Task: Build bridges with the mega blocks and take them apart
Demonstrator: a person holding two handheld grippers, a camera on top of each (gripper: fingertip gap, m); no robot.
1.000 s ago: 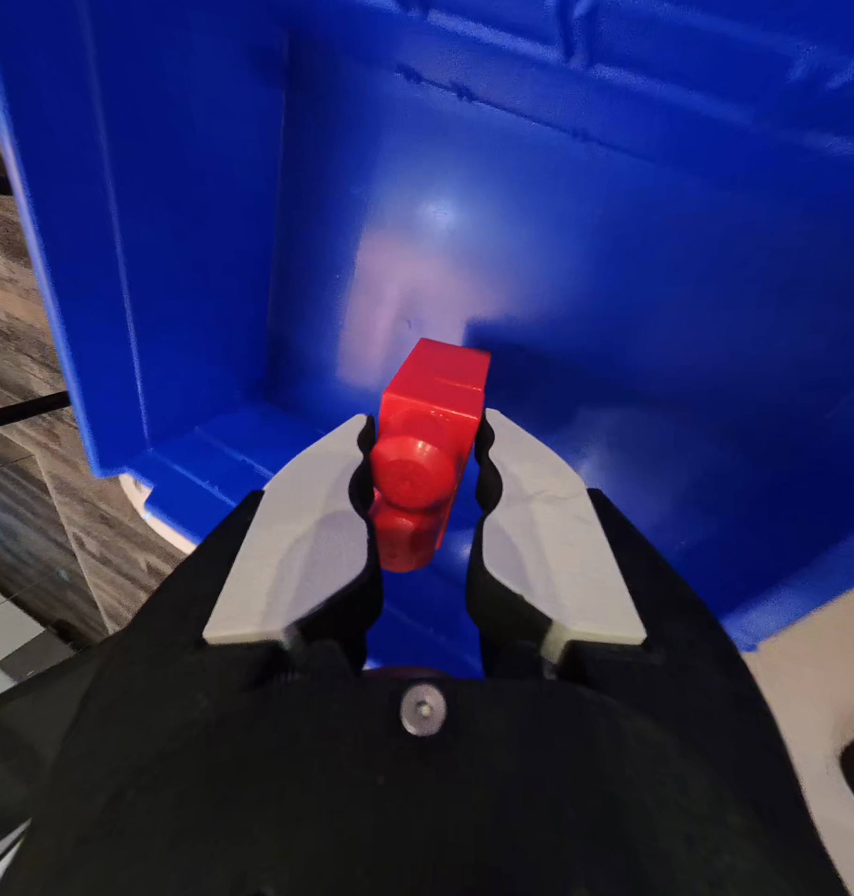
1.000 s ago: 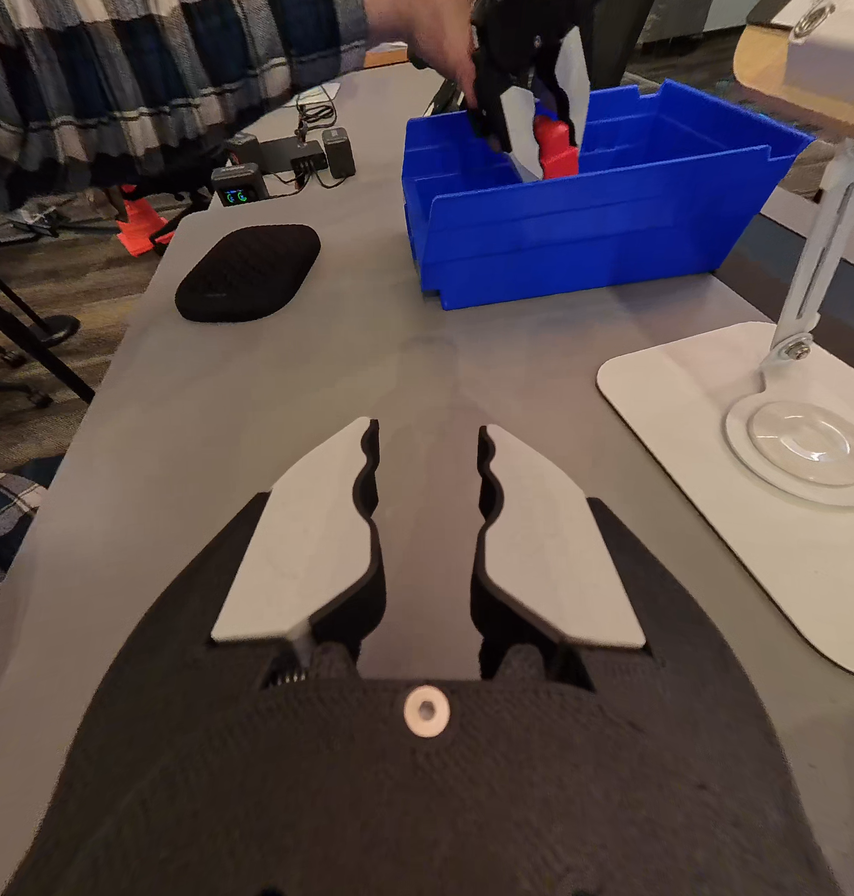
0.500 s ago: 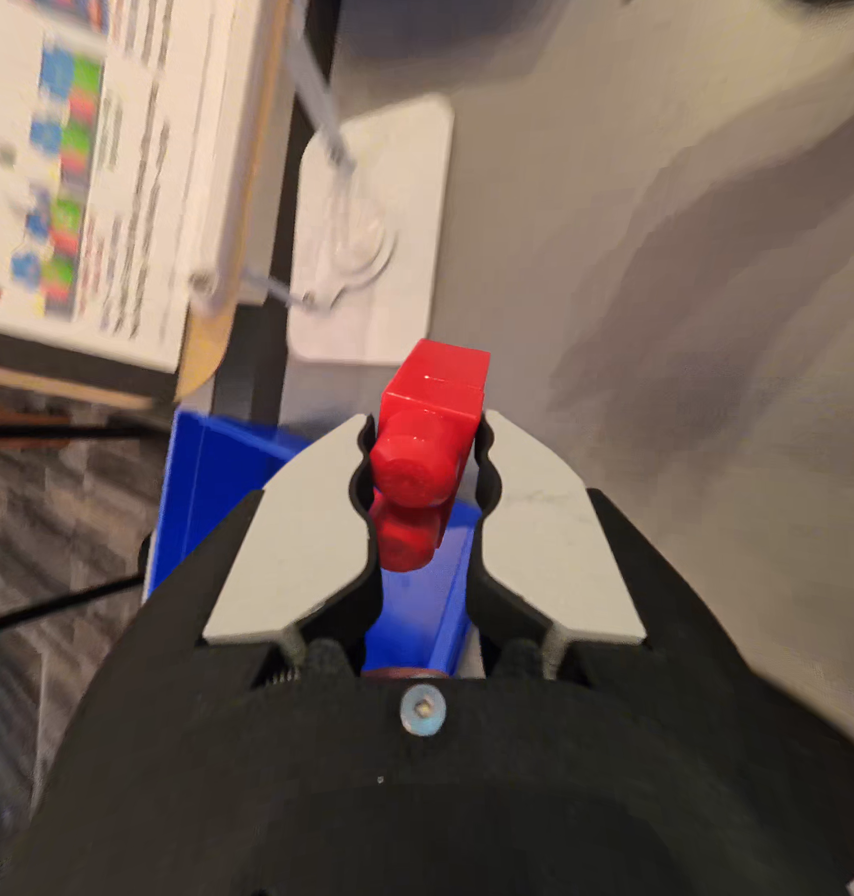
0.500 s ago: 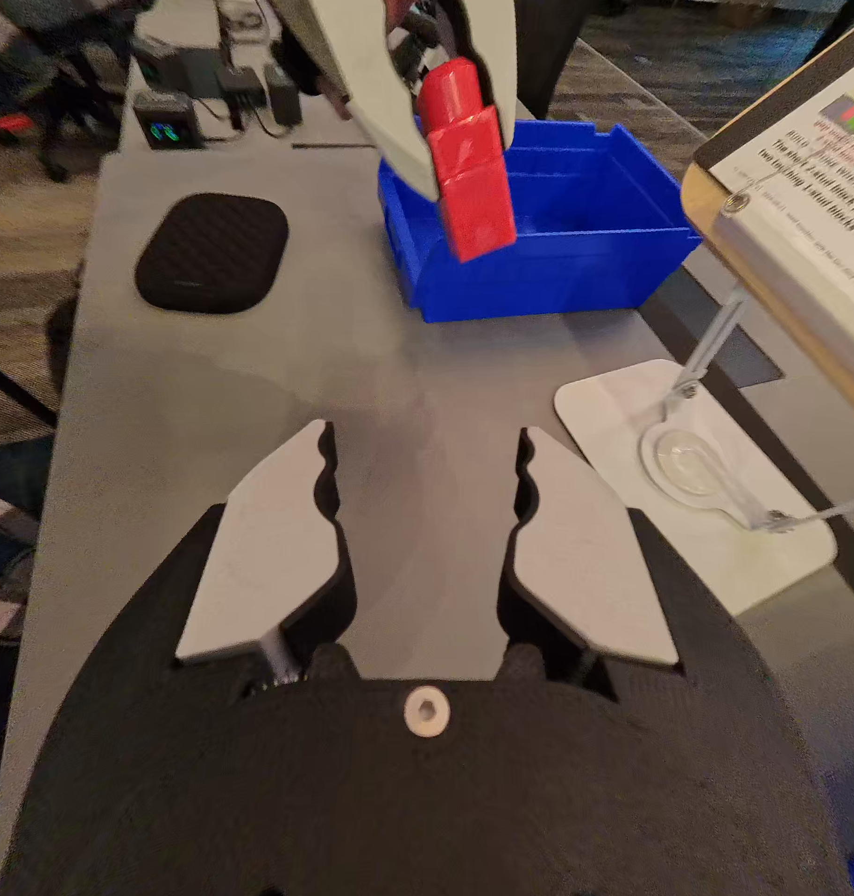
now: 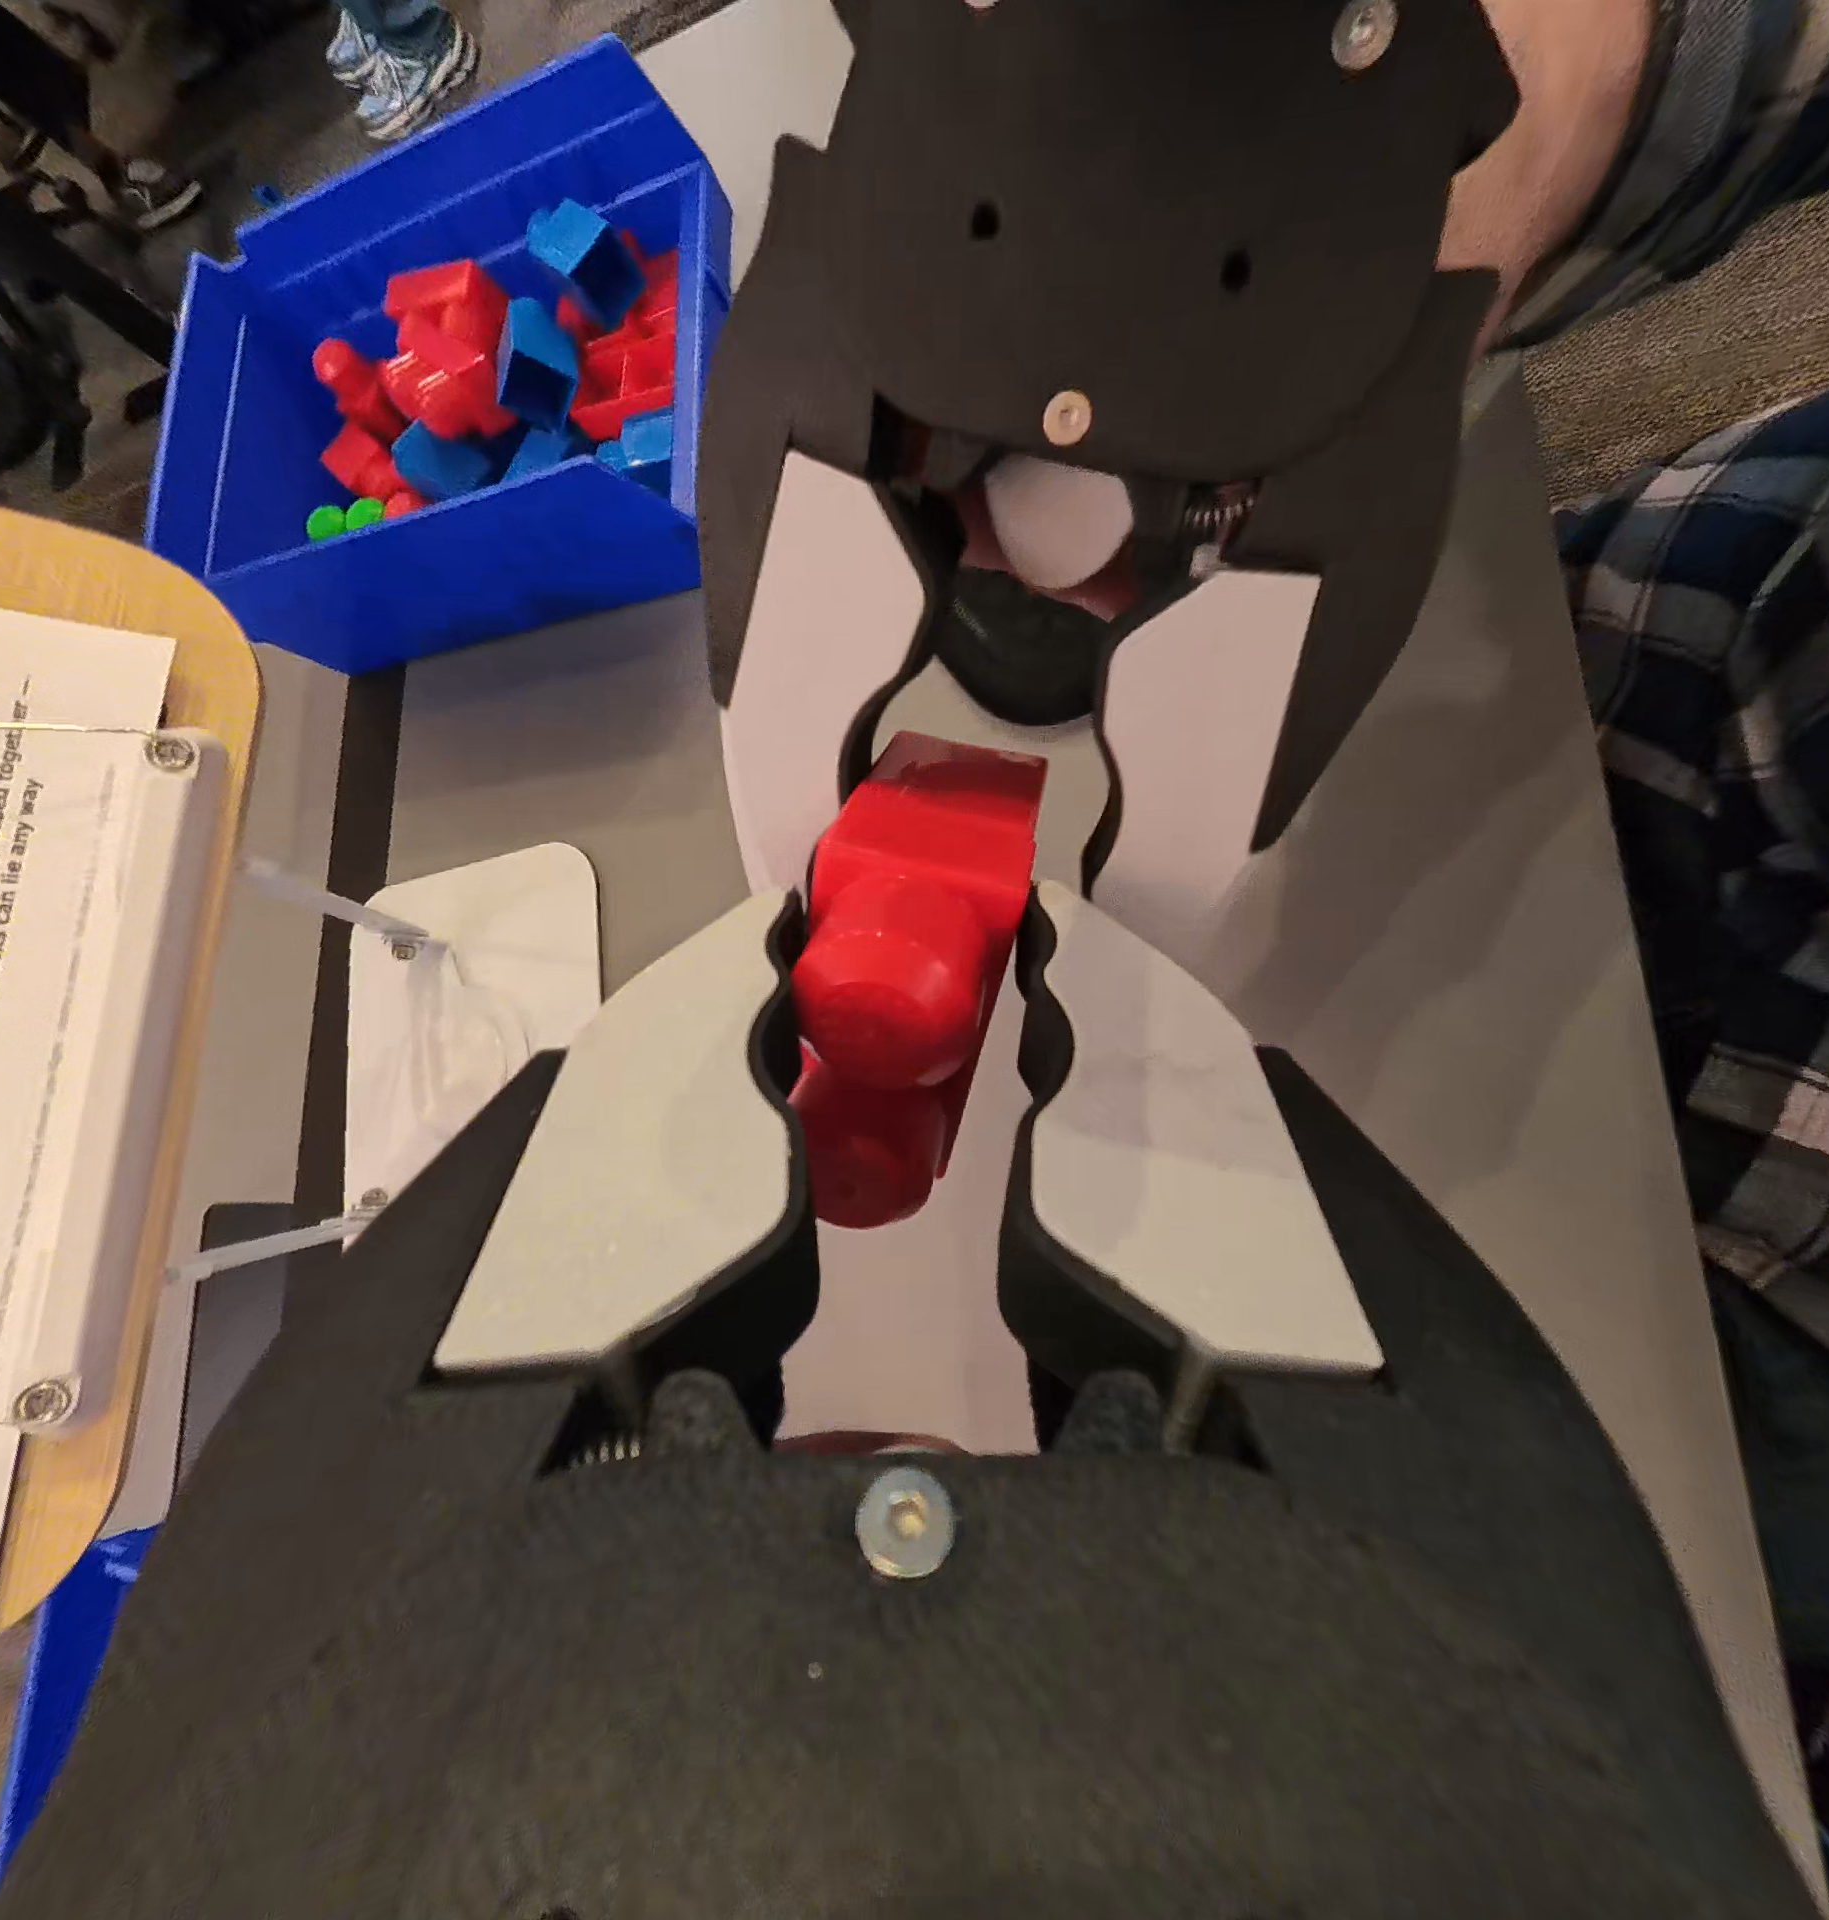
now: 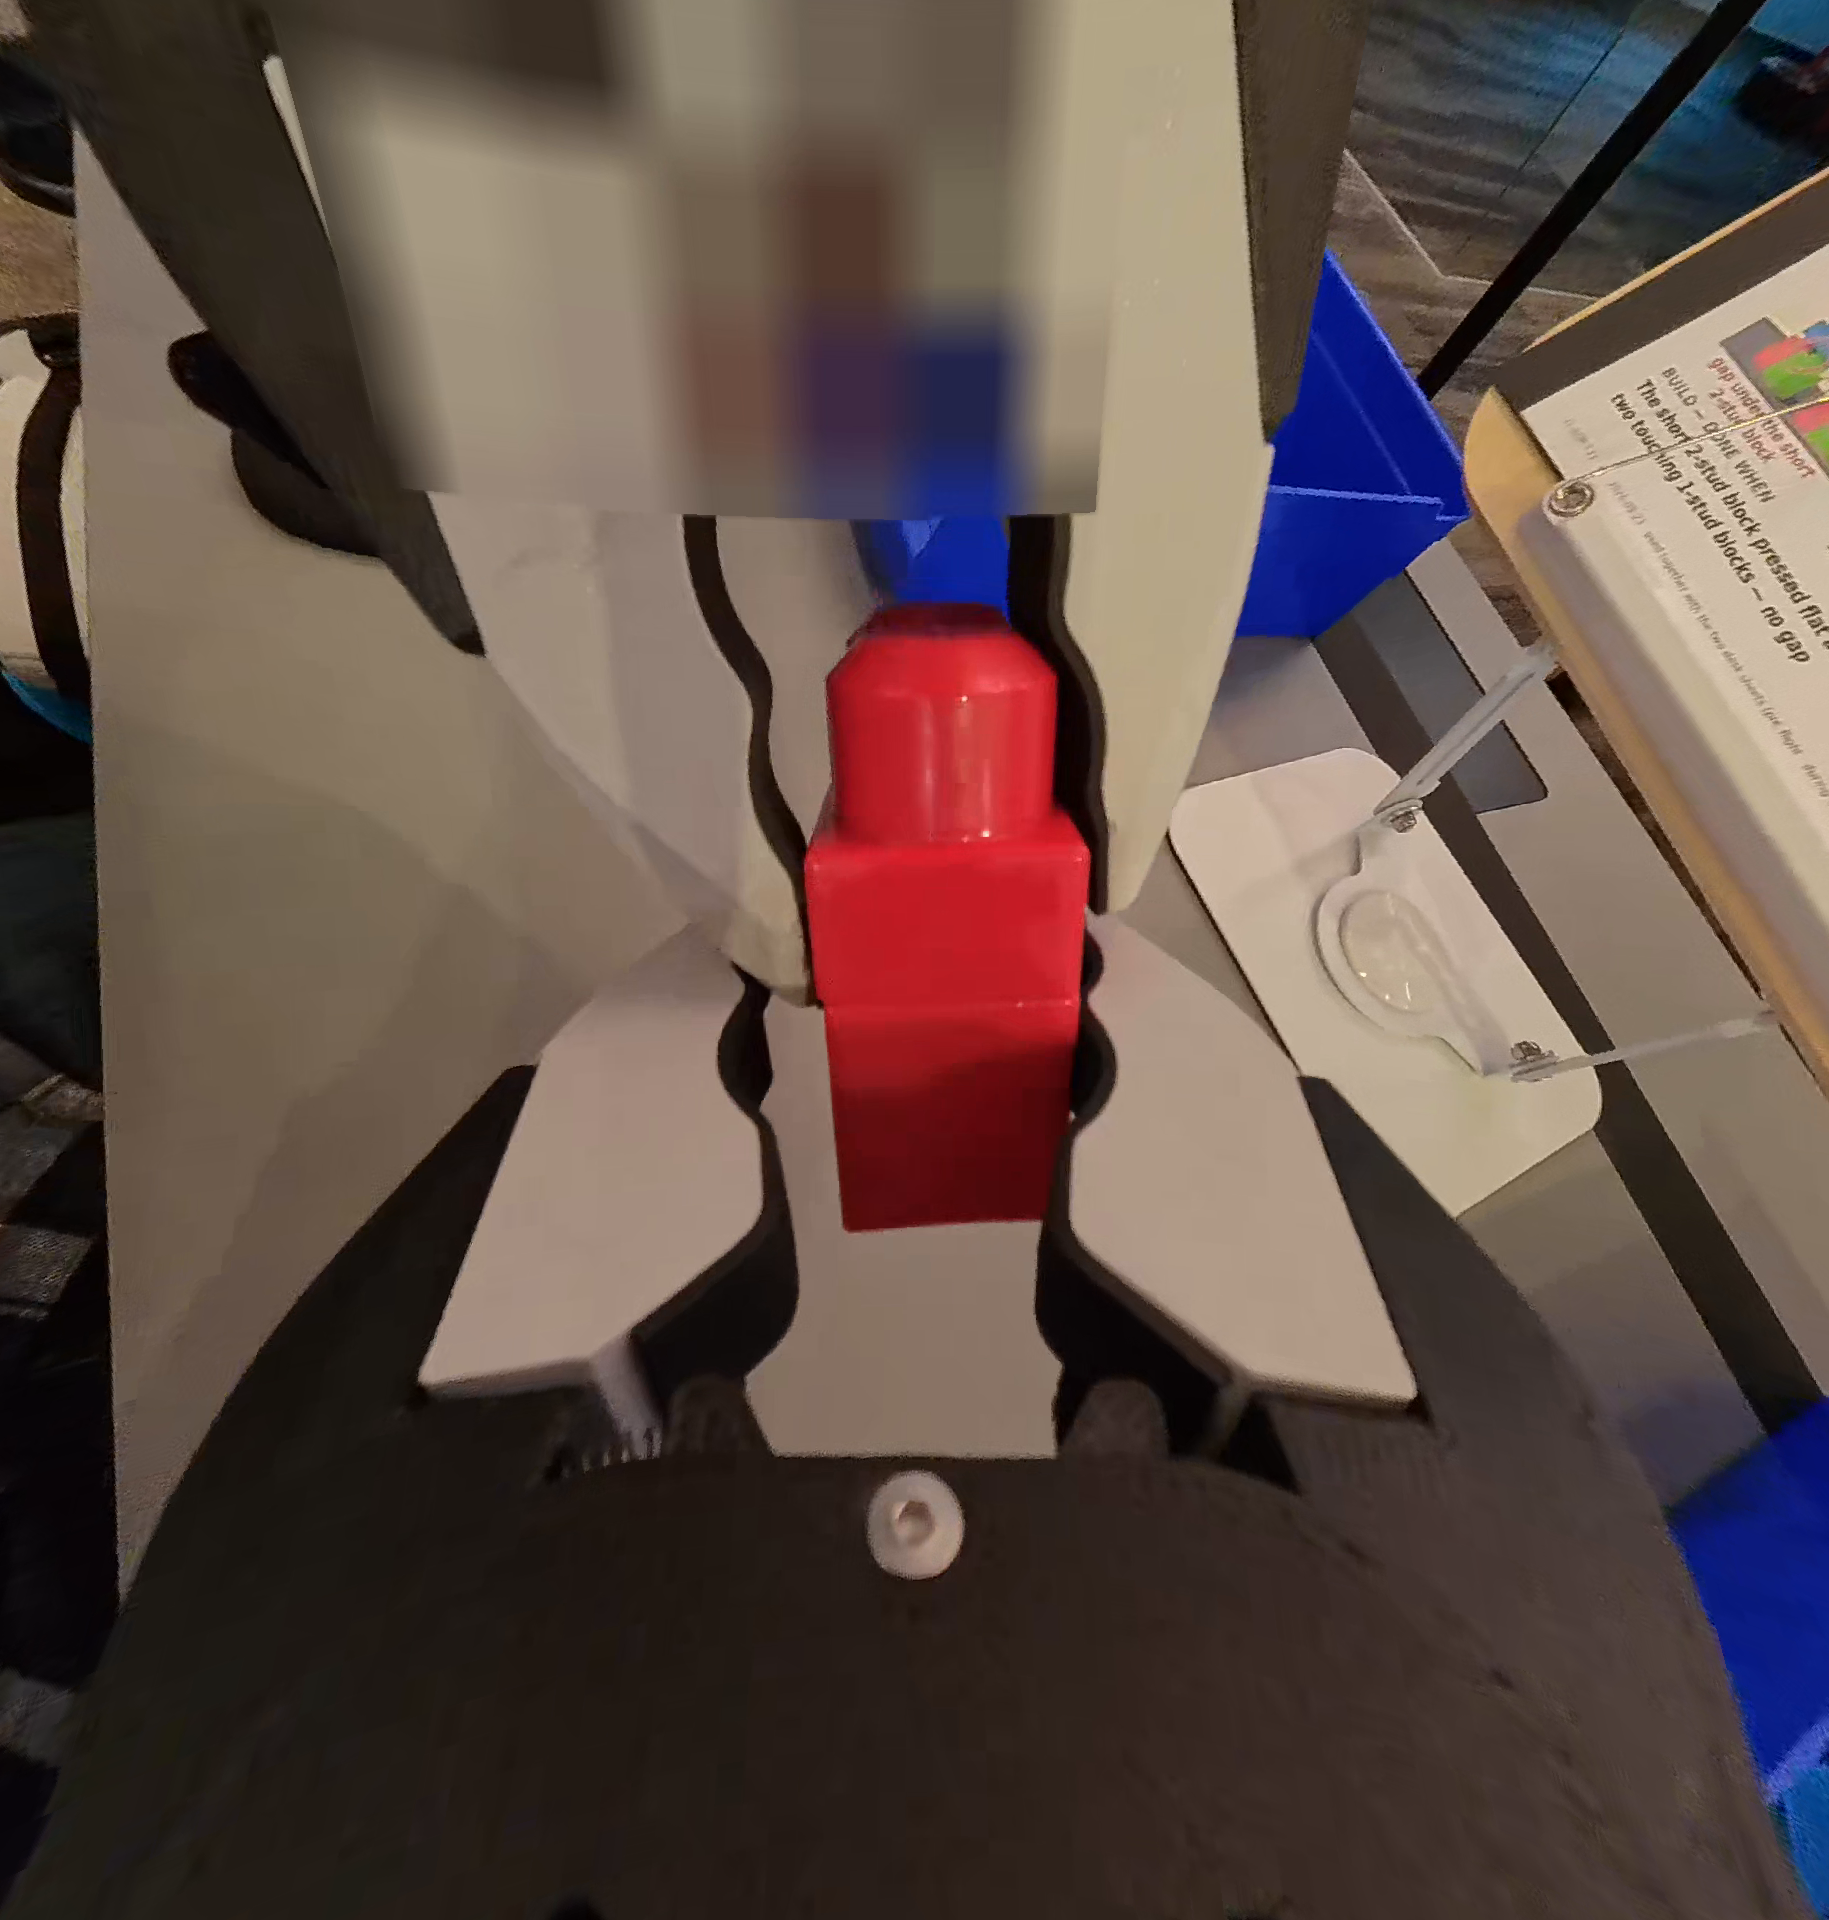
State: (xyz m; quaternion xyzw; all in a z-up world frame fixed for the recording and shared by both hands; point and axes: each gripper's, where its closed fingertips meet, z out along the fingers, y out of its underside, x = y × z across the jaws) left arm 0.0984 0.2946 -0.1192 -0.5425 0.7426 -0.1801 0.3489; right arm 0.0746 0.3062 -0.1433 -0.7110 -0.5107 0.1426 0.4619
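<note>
My left gripper (image 5: 905,914) is shut on a red stack of two one-stud blocks (image 5: 920,862), gripping the upper block with the stud pointing back at its camera. In the right wrist view the stack (image 6: 941,894) hangs from the left gripper (image 6: 951,914) above. The lower red block (image 6: 941,1112) sits between the pads of my right gripper (image 6: 920,997). A gap shows beside its left pad (image 6: 681,1143), so the right gripper is open around the block. The left wrist view shows the right gripper (image 5: 951,790) facing mine, with its fingers on either side of the stack's far end.
A blue bin (image 5: 453,582) with several red, blue and green blocks stands at the back left. An instruction sheet on a wooden clipboard stand (image 5: 48,1039) with a white base (image 5: 474,987) is at the left. Another blue bin (image 6: 1803,1558) is at the lower right. A plaid sleeve (image 5: 1720,831) is at the right. My left and right fingertips are right by each other.
My left gripper lifted the red stack out of the blue bin and brought it to the right gripper. The right gripper opened wide, then narrowed around the lower block.
</note>
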